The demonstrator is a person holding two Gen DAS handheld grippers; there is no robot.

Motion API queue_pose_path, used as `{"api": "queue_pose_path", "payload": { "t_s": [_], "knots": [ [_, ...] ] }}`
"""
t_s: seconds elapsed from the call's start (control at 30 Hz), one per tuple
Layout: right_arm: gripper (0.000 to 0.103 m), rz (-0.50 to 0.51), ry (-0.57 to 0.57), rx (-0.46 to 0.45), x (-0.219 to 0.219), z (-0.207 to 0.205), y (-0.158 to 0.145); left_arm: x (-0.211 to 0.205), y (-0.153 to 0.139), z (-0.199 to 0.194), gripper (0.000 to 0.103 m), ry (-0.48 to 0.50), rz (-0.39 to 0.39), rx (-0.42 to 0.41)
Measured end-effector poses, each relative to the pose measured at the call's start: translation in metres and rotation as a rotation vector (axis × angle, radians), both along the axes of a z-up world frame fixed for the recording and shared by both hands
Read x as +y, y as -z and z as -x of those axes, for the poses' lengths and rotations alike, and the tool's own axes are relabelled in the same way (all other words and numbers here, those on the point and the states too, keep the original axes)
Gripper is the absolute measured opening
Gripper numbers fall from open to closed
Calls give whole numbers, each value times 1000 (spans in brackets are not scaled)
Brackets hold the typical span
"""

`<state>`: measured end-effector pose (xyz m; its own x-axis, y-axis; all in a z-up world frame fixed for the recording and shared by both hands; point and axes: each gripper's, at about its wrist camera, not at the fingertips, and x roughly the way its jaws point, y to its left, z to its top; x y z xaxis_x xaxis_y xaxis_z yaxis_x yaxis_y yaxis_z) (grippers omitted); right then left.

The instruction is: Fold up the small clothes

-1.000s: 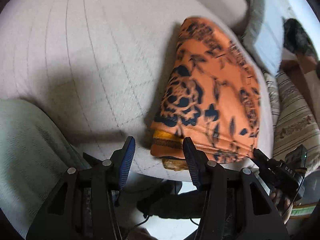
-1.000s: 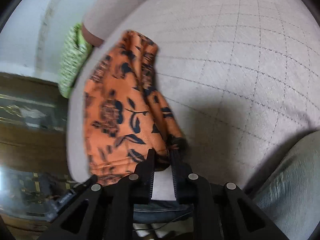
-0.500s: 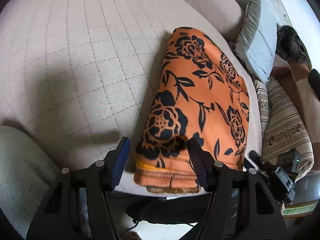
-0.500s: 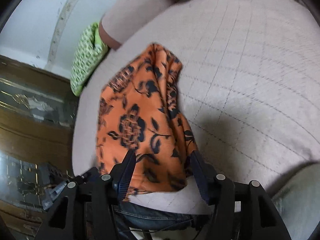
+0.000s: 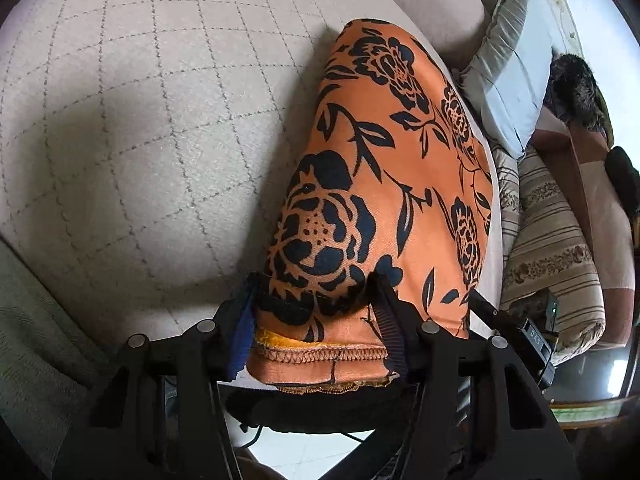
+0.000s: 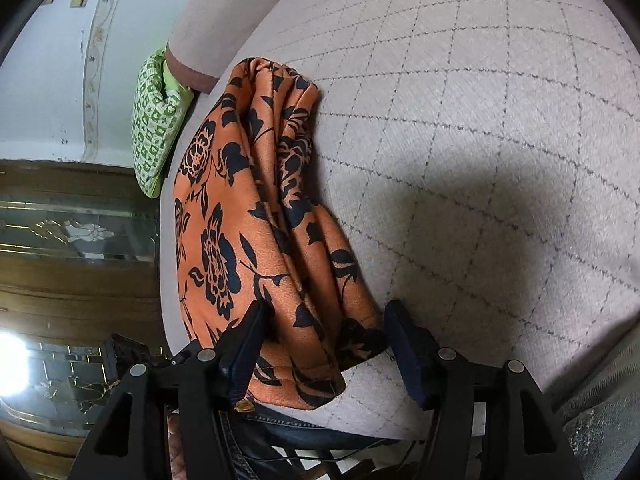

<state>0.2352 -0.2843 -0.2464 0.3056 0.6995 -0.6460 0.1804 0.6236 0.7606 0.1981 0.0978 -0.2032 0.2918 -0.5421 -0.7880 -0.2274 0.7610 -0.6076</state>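
An orange cloth with black flowers (image 5: 392,160) lies folded in a long strip on the beige quilted sofa seat (image 5: 140,120), near the seat's front edge. My left gripper (image 5: 314,312) straddles its stitched near end; the jaws are closing, with the hem between them and no clear pinch. In the right wrist view the same cloth (image 6: 240,200) shows loose bunched folds along its right side. My right gripper (image 6: 326,336) stands over the other near end; its jaws are opening. The cloth lies between them and the right pad is clear of it.
A grey pillow (image 5: 508,80) and a striped cushion (image 5: 552,248) lie beyond the seat's right edge. A green patterned pillow (image 6: 156,120) and a wooden glass-fronted cabinet (image 6: 72,240) are on the other side. Grey-green fabric (image 5: 32,340) sits near left. A person's jeans (image 6: 280,424) show below.
The right gripper was shut on the cloth's corner and has opened, leaving the cloth on the seat. The left gripper has slid from beside the cloth to astride its near end.
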Motion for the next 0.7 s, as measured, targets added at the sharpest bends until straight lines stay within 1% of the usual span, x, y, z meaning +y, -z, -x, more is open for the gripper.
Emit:
{"api": "queue_pose_path", "payload": {
  "t_s": [0.1,0.17,0.2,0.23,0.27,0.3,0.33,0.37,0.4,0.43,0.47,0.5,0.53,0.57,0.6,0.63,0.67,0.7],
  "knots": [
    [67,2,-8,-7,5,-1,1,-2,3,0,54,2,-9,0],
    [68,19,-7,5,8,-2,1,-3,4,-1,51,-3,-14,2],
    [63,30,-11,8,9,-4,0,-4,4,-1,49,-8,-16,3],
    [58,47,-19,12,11,-4,-2,-3,4,0,43,-13,-17,4],
    [46,49,-24,13,11,-4,-4,-3,4,1,37,-18,-15,3],
    [33,19,-22,14,12,-6,-6,-2,3,2,34,-22,-7,-1],
    [30,7,-18,17,12,-5,-8,0,1,4,28,-35,1,-8],
    [24,16,-16,14,12,-4,-12,0,-1,5,24,-38,5,-14],
    [18,19,-15,9,12,-1,-17,0,-7,6,23,-39,1,-23],
    [17,16,-5,3,11,3,-22,-1,-13,7,21,-40,2,-32],
    [13,18,2,-6,10,8,-29,0,-22,9,20,-44,18,-48],
    [8,41,4,-26,10,14,-39,1,-30,9,20,-42,33,-64],
    [7,66,6,-48,11,21,-49,3,-36,10,19,-40,41,-80],
    [5,70,3,-61,13,25,-53,5,-40,10,19,-41,41,-93],
    [5,75,-11,-68,18,30,-56,7,-42,9,19,-39,36,-93],
    [5,95,-21,-67,21,31,-54,8,-37,7,19,-34,26,-78],
    [5,138,-38,-67,28,32,-50,7,-29,4,19,-21,4,-52],
    [5,159,-50,-61,33,31,-42,6,-17,2,20,-6,-38,-10]
  ]
}}
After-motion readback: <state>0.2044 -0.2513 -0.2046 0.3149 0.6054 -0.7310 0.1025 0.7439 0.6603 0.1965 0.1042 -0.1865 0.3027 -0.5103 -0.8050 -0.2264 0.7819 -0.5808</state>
